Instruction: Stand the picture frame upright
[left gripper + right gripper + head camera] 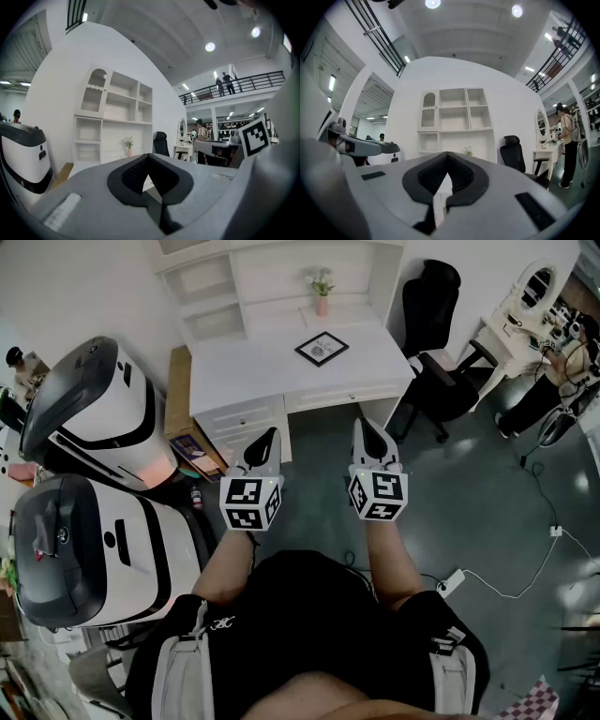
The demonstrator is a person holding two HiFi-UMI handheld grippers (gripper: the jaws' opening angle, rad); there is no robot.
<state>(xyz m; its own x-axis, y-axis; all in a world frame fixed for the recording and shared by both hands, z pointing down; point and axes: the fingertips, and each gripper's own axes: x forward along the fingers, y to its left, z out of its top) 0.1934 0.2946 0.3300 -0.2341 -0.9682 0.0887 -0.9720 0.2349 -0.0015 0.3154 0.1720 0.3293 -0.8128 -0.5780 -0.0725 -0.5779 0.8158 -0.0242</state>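
Picture frame [322, 349]: lies flat, face up, on the white worktop [244, 367], not yet stood up.
Left hand-held gripper [264, 446]: jaws closed, empty, held level.
Right hand-held gripper [371, 440]: likewise closed on nothing.
Why: apparently poised to approach; the frame is well ahead, between both.

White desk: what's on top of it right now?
A black picture frame lies flat on the desk, and a pink vase with a plant stands behind it. The frame's underside is covered.
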